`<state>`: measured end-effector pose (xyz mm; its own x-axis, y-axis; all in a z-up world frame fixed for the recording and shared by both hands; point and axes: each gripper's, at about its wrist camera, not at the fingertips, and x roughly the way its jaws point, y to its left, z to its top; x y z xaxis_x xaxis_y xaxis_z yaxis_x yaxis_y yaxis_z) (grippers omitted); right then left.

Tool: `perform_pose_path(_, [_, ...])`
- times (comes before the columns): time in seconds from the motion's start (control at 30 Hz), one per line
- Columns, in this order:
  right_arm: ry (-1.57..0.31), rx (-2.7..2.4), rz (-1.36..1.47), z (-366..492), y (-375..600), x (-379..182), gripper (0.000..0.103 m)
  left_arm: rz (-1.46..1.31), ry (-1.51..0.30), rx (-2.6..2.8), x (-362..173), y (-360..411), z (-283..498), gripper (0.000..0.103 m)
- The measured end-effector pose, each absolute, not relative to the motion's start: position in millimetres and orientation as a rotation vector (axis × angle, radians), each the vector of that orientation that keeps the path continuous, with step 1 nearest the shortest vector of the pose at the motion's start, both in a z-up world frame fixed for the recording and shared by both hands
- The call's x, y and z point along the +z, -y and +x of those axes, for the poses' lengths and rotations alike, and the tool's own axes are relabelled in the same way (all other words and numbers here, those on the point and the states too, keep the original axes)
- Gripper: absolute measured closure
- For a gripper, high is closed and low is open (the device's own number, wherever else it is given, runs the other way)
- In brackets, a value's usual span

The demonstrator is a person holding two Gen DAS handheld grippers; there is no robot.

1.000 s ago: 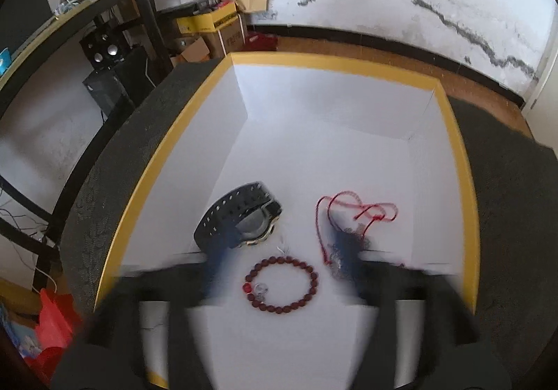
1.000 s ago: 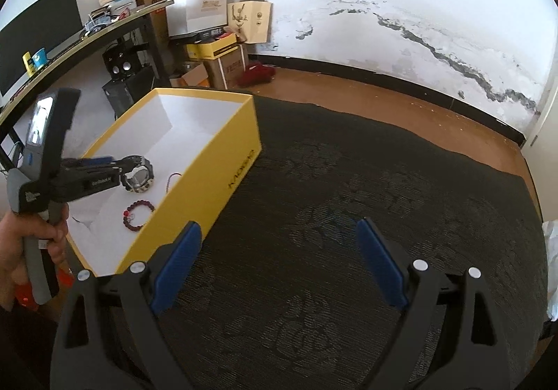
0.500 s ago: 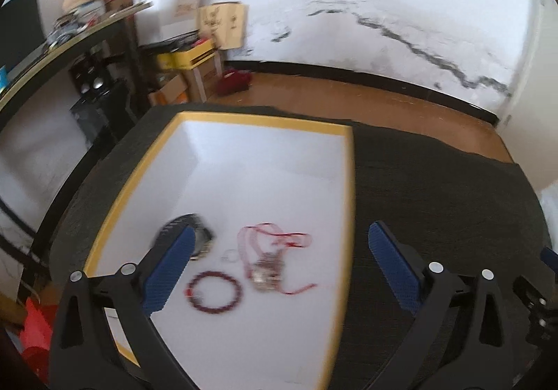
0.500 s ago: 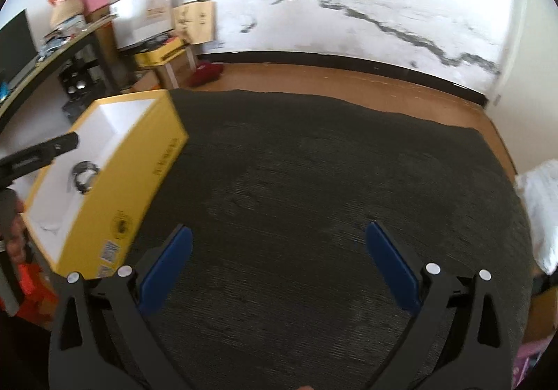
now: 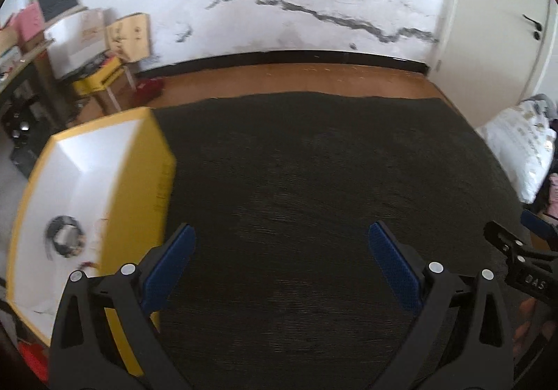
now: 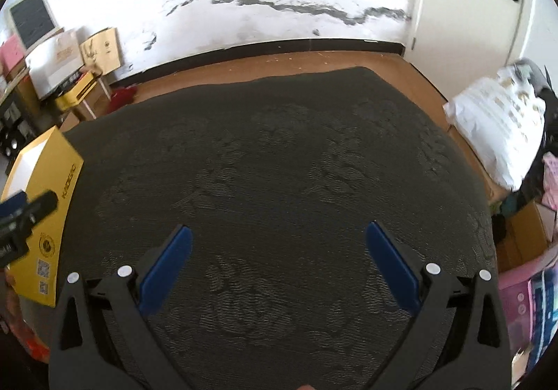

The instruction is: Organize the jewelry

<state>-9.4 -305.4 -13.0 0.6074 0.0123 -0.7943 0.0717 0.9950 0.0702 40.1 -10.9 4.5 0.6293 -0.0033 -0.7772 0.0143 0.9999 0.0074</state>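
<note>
A yellow box (image 5: 158, 181) with a white inside sits at the left edge of a dark mat (image 5: 314, 181). A black watch (image 5: 64, 236) lies in it, with a bit of red cord (image 5: 87, 264) beside it, both blurred. My left gripper (image 5: 279, 264) is open and empty over the mat, to the right of the box. My right gripper (image 6: 279, 261) is open and empty over the middle of the mat. The box (image 6: 48, 215) shows at the far left of the right wrist view.
A wooden floor (image 5: 296, 79) and a stained white wall lie beyond the mat. Boxes and a desk (image 5: 87, 52) stand at the back left. A white pillow (image 6: 495, 125) and cartons are on the right. A white door (image 5: 505, 41) is at the back right.
My left gripper has pulled back out of the box and swung right, so the box now sits at its left. My right gripper has also swung right, away from the box.
</note>
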Motion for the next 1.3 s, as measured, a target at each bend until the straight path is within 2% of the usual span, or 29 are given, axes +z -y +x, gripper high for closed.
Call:
perform_pose_path(0.23, [-0.896, 0.013, 0.021, -3.0, 309.0, -14.7, 0.007, 0.034, -0.897, -0.028, -10.0, 30.4, 52.0, 0.006])
perform_pose_path(1.3, [-0.895, 0.052, -0.023, 5.2, 291.1, -16.0, 0.007, -0.010, -0.940, 0.023, -19.1, 7.4, 62.1, 0.006])
